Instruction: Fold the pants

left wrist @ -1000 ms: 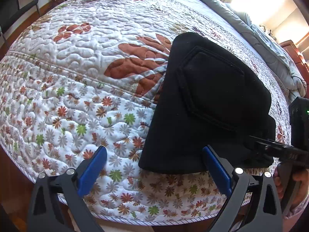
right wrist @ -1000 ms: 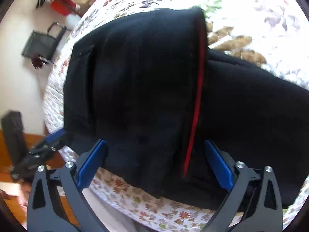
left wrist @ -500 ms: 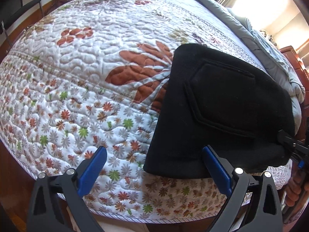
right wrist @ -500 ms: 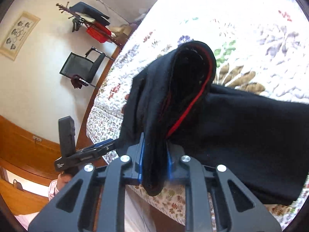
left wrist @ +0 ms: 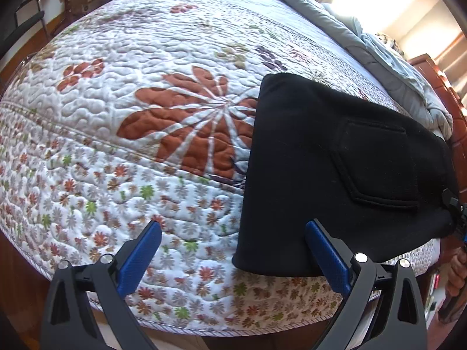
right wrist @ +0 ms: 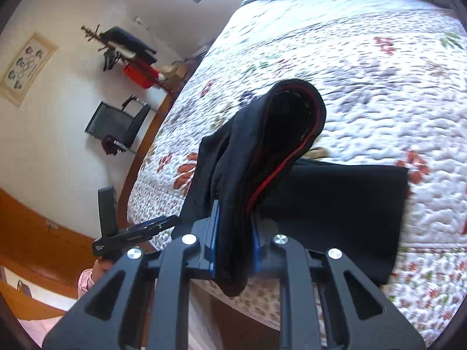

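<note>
The black pants [left wrist: 335,175] lie near the front edge of the quilted bed [left wrist: 146,93], back pocket facing up. My left gripper [left wrist: 233,250] is open and empty, its right finger at the pants' near edge. My right gripper [right wrist: 233,236] is shut on the pants [right wrist: 256,157], holding up a folded bunch with a red stripe showing inside; the rest lies flat on the bed. The right gripper's tip shows at the far right of the left wrist view [left wrist: 455,207]. The left gripper also shows in the right wrist view [right wrist: 140,230].
A grey duvet [left wrist: 379,49] is bunched at the bed's far side. A wooden headboard [left wrist: 440,93] stands at the right. A black chair [right wrist: 116,122] and a coat rack [right wrist: 122,49] stand by the wall. The bed's front edge [left wrist: 204,329] is close below the grippers.
My right gripper shut on the pants' edge and lifted the bunch up off the bed. My left gripper drifted left and stayed open.
</note>
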Tool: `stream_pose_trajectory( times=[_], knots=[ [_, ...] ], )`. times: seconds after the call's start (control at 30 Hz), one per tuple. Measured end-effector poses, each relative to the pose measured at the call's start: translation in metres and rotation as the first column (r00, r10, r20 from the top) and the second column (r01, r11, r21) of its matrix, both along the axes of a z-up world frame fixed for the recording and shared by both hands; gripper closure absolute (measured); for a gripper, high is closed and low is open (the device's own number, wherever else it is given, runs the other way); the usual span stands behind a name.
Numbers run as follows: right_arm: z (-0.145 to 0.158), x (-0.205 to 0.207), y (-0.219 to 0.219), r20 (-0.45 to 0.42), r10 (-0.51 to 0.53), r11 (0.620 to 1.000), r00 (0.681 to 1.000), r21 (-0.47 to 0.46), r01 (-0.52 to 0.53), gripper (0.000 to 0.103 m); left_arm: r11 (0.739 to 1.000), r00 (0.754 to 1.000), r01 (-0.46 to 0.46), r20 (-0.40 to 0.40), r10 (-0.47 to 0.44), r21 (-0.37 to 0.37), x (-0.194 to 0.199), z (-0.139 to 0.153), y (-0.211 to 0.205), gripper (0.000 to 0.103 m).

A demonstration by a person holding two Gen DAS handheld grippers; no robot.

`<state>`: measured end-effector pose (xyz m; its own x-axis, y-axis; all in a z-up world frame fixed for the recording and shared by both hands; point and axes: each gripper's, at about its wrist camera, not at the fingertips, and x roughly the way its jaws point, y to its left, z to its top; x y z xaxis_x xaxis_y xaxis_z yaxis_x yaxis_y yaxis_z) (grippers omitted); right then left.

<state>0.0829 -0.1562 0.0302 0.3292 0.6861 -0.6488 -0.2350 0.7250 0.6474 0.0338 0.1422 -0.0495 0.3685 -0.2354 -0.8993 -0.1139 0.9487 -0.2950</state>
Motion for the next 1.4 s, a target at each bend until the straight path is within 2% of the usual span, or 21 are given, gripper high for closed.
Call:
stream_pose_trajectory(
  times=[0.27, 0.37, 0.67, 0.77, 0.8, 0.97, 1.07, 1.1, 1.17, 1.23, 1.33, 1.4],
  knots=[
    [-0.018, -0.008, -0.042, -0.032, -0.053, 0.997, 0.998, -0.065, 0.050, 0.086, 1.000, 1.000, 0.031, -0.006, -0.031, 0.002, 0.007, -0.005, -0.019, 0.004],
    [-0.022, -0.010, -0.051, -0.042, -0.073, 0.996, 0.996, -0.058, 0.071, 0.086, 0.999, 0.999, 0.045, -0.011, -0.045, 0.003, 0.006, -0.007, -0.027, 0.004],
    [-0.074, -0.006, -0.066, -0.127, -0.117, 0.991, 0.985, -0.084, 0.107, 0.086, 0.998, 0.997, 0.067, -0.025, -0.066, 0.018, 0.010, -0.011, -0.036, 0.004],
    [-0.090, -0.005, -0.068, -0.147, -0.127, 0.984, 0.981, -0.140, 0.106, 0.085, 0.997, 0.997, 0.074, -0.035, -0.073, 0.025, 0.012, -0.014, -0.037, 0.004],
    [-0.097, -0.005, -0.065, -0.159, -0.125, 0.978, 0.979, -0.185, 0.094, 0.084, 0.997, 0.996, 0.076, -0.038, -0.075, 0.027, 0.014, -0.015, -0.038, 0.004],
    [-0.111, -0.003, -0.055, -0.184, -0.100, 0.958, 0.978, -0.283, 0.045, 0.067, 0.994, 0.994, 0.102, -0.053, -0.100, 0.039, 0.025, -0.019, -0.046, 0.004],
    [-0.095, -0.001, -0.057, -0.159, -0.096, 0.954, 0.983, -0.296, 0.045, 0.054, 0.991, 0.991, 0.125, -0.052, -0.123, 0.055, 0.038, -0.016, -0.051, 0.004],
    [-0.089, 0.001, -0.058, -0.139, -0.095, 0.952, 0.986, -0.302, 0.049, 0.053, 0.990, 0.991, 0.130, -0.049, -0.128, 0.054, 0.044, -0.015, -0.052, 0.004],
    [-0.074, 0.006, -0.061, -0.097, -0.095, 0.951, 0.991, -0.302, 0.062, 0.040, 0.991, 0.991, 0.130, -0.044, -0.128, 0.039, 0.061, -0.013, -0.052, 0.004],
    [-0.062, 0.018, -0.066, -0.068, -0.104, 0.959, 0.992, -0.271, 0.082, 0.037, 0.992, 0.991, 0.127, -0.048, -0.127, -0.003, 0.082, -0.013, -0.052, 0.004],
    [-0.061, 0.042, -0.070, -0.073, -0.118, 0.960, 0.990, -0.265, 0.094, 0.037, 0.987, 0.987, 0.135, -0.078, -0.142, -0.083, 0.114, -0.020, -0.055, 0.004],
    [-0.070, 0.059, -0.072, -0.103, -0.121, 0.965, 0.987, -0.245, 0.093, 0.037, 0.987, 0.984, 0.139, -0.100, -0.146, -0.077, 0.129, -0.026, -0.058, 0.004]
  ],
)
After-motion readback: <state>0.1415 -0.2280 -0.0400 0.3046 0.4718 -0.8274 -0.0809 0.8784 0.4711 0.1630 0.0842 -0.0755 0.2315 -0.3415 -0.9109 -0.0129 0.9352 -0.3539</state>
